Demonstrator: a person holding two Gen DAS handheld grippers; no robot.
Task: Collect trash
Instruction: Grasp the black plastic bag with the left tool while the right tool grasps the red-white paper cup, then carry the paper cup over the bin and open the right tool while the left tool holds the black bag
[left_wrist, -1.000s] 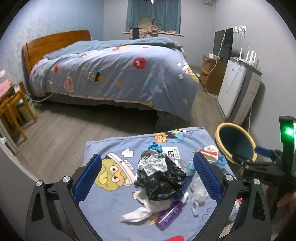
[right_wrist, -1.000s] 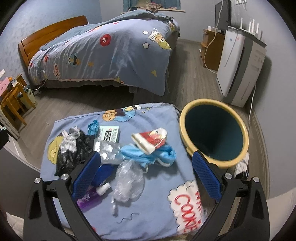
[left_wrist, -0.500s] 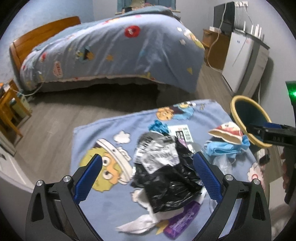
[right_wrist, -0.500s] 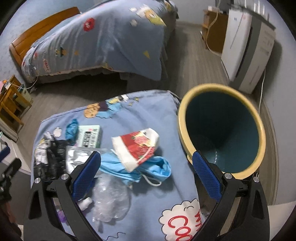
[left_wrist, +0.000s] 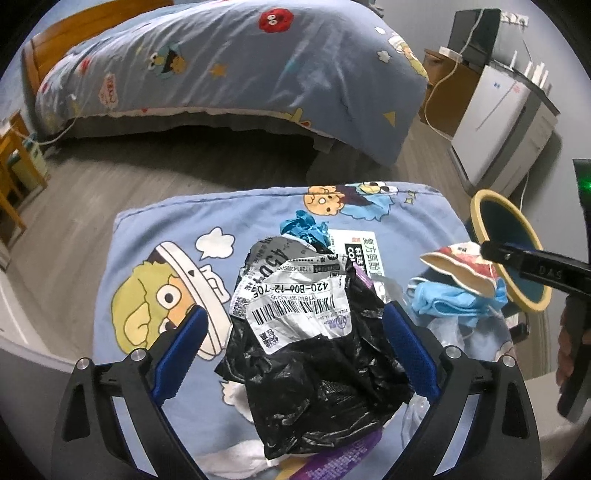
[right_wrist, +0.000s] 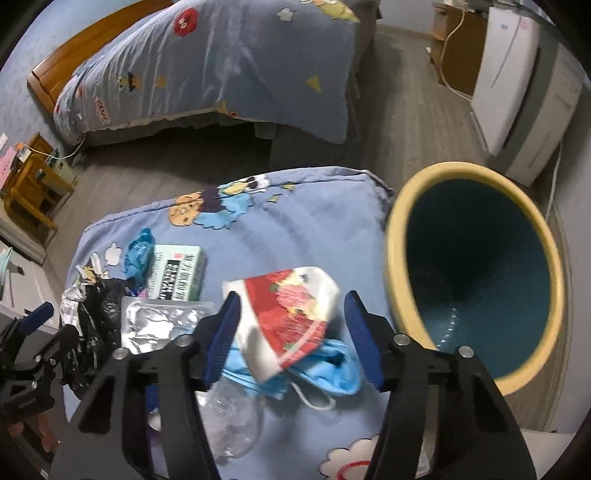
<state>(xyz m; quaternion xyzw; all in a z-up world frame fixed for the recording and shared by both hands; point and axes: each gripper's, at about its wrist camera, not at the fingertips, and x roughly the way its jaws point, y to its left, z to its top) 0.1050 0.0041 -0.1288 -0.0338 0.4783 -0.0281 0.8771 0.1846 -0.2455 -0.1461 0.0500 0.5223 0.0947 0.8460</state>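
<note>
A crumpled black plastic bag with white shipping labels (left_wrist: 314, 343) lies on the cartoon-print blue cloth (left_wrist: 155, 229). My left gripper (left_wrist: 291, 350) is open, its blue pads on either side of the bag. My right gripper (right_wrist: 291, 332) is open around a crushed red-and-white paper cup (right_wrist: 291, 314), which lies on a blue face mask (right_wrist: 332, 373). The yellow-rimmed teal trash bin (right_wrist: 476, 273) stands just right of the cloth. The cup (left_wrist: 461, 266) and bin (left_wrist: 509, 251) also show in the left wrist view.
A green-white box (right_wrist: 177, 273), a teal glove (right_wrist: 138, 249), a foil blister pack (right_wrist: 159, 325), clear plastic (right_wrist: 232, 421) and a purple bottle (left_wrist: 340, 461) lie on the cloth. A bed (left_wrist: 221, 62) is behind; a white appliance (right_wrist: 524, 85) stands at the right wall.
Both grippers moved forward and down toward the cloth. The left now straddles the black bag; the right has narrowed and now straddles the paper cup.
</note>
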